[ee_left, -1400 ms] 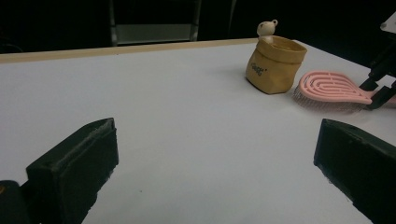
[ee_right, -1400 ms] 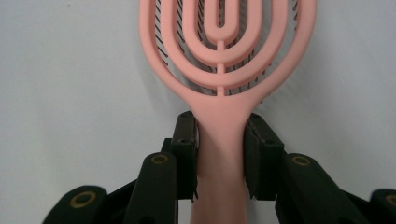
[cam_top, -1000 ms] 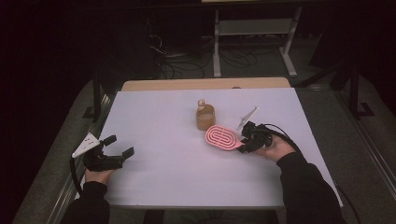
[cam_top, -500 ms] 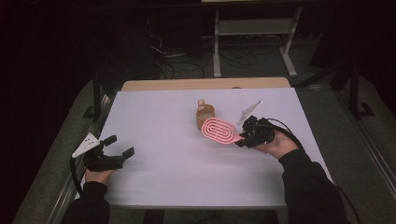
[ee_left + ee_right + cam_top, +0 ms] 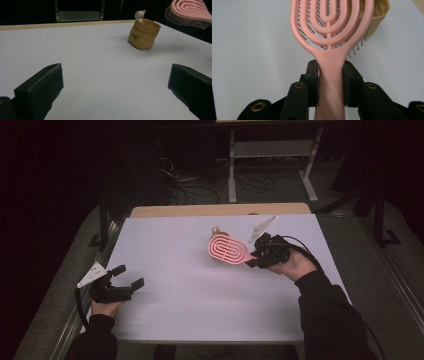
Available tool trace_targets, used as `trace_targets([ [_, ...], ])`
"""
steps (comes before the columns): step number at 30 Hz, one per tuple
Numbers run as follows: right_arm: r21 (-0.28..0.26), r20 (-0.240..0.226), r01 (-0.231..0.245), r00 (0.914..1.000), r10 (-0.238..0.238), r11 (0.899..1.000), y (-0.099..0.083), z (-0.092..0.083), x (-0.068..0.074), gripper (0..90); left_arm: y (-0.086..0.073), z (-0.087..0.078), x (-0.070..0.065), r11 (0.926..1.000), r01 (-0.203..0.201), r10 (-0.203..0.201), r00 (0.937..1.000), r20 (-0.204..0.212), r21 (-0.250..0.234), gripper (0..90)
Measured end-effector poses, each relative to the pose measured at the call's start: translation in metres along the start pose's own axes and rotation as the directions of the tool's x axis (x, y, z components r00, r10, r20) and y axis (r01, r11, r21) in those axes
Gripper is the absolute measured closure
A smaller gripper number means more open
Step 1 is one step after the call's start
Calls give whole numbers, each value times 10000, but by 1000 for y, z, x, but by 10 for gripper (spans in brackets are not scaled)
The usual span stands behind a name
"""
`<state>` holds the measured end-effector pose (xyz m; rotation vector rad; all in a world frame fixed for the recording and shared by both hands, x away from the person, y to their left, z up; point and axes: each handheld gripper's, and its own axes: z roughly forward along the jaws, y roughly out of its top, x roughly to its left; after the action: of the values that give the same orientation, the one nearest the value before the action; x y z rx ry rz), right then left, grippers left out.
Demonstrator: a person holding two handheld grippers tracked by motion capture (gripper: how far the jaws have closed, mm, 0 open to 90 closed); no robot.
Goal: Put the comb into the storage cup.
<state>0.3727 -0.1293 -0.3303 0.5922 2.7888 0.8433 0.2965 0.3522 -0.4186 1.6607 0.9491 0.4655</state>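
Gripping the pink brush (image 5: 329, 37) by its smooth handle, the right gripper (image 5: 330, 80) held it clamped between both jaws, its oval, slotted head with fine bristles lifted above the tan pouch (image 5: 144, 33) on the white table (image 5: 175, 250). The left gripper (image 5: 125, 276) sat open, well apart.
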Motion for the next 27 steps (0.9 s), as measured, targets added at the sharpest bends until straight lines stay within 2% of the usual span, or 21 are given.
trace_targets([
  [18,-216,-35,273,9996,-274,9994,28,-10,-3,695,2,1,-2,9999,124,-120,9994,332,-114,0],
  [27,-318,-21,395,9992,-396,9987,38,-15,-2,695,3,5,-1,9998,204,-203,9981,579,-5,0],
])
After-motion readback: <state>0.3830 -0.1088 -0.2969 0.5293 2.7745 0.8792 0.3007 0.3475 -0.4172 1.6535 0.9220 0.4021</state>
